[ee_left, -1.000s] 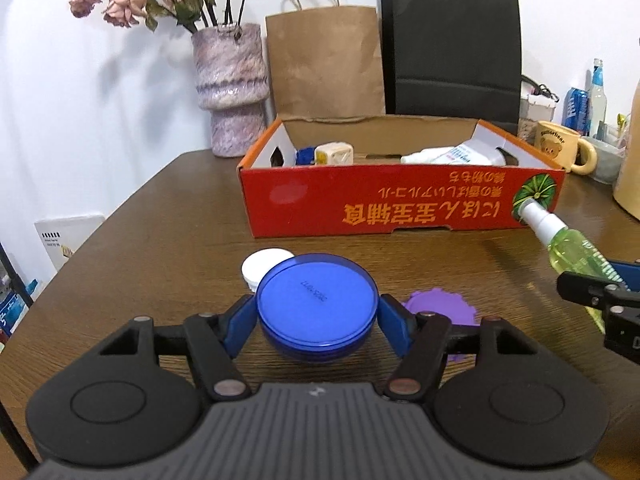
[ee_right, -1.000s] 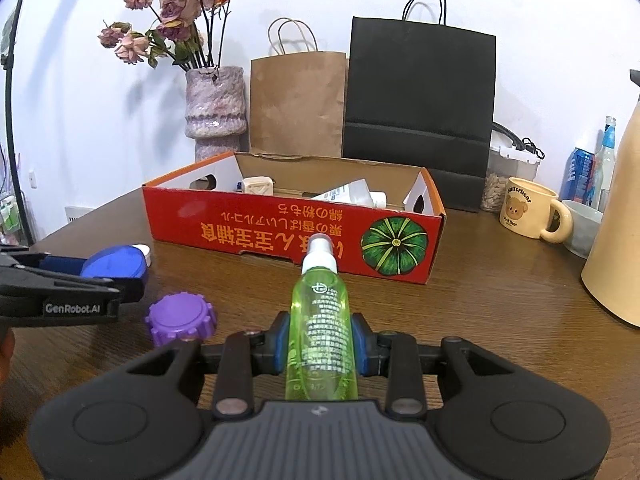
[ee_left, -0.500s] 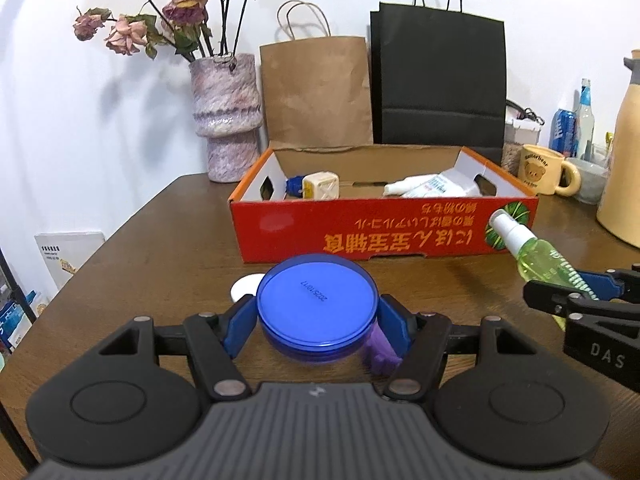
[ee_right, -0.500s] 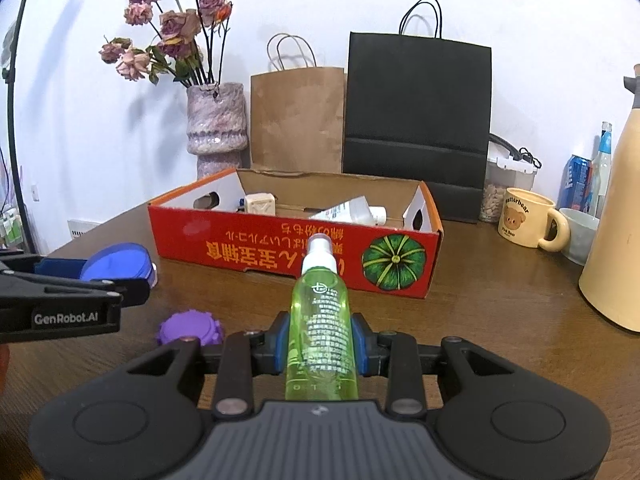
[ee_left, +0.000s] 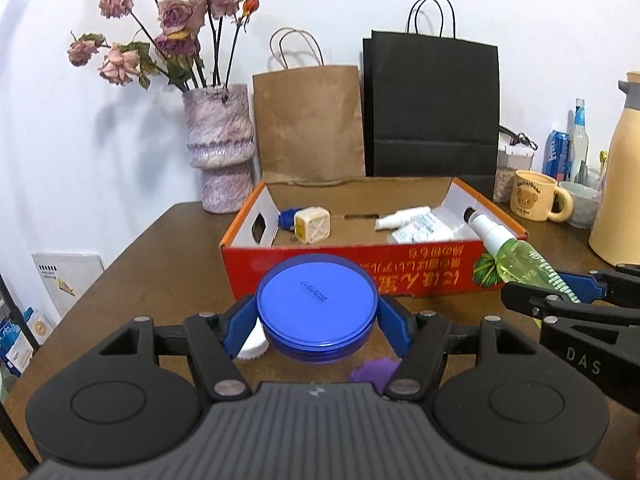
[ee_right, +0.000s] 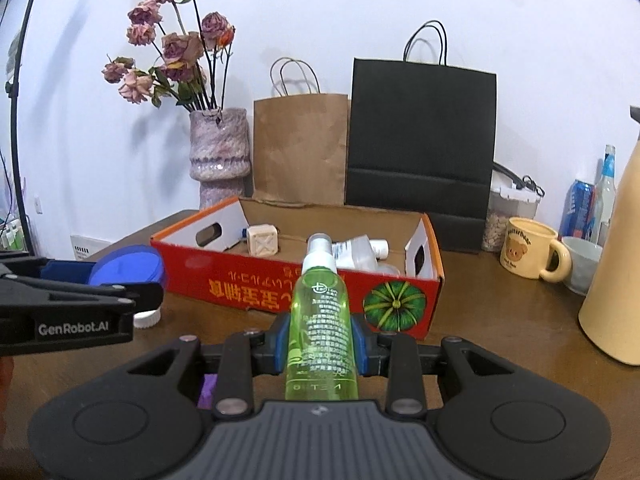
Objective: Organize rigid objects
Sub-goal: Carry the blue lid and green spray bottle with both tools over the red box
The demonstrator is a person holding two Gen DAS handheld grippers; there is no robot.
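left wrist view
left gripper [ee_left: 317, 322]: pinching the blue round tin [ee_left: 316, 311] by its sides, one blue pad on each side; tin is held flat, lid up, clear of the table [ee_left: 160, 264]
under the tin: white cap [ee_left: 251, 345] lower left and purple cap [ee_left: 374, 372] lower right, both on the table, both partly hidden by the fingers
ahead: red cardboard box [ee_left: 360, 276], open top, near wall just beyond the tin; inside are a cream cube [ee_left: 313, 225] at left and white bottles [ee_left: 416, 226] at right
right gripper [ee_left: 568, 294]: enters from the right edge carrying the green spray bottle [ee_left: 516, 258], nozzle pointing at the box's right corner
behind box: vase with dried roses [ee_left: 220, 148], brown paper bag [ee_left: 308, 124], black paper bag [ee_left: 432, 100]
far right: bear mug [ee_left: 536, 196], cream jug [ee_left: 620, 184]

right wrist view
right gripper [ee_right: 320, 342]: pressed together on the green spray bottle [ee_right: 320, 320], which lies along the fingers with its white nozzle forward, overlapping the box's near wall
red cardboard box [ee_right: 280, 284]: directly ahead, pumpkin print at its right end
left gripper [ee_right: 100, 286]: at left edge, holding the blue round tin [ee_right: 128, 266]; white cap [ee_right: 146, 318] on the table below it
purple cap [ee_right: 208, 392]: sliver visible behind the left finger
right side: bear mug [ee_right: 528, 252], cream jug [ee_right: 616, 260]
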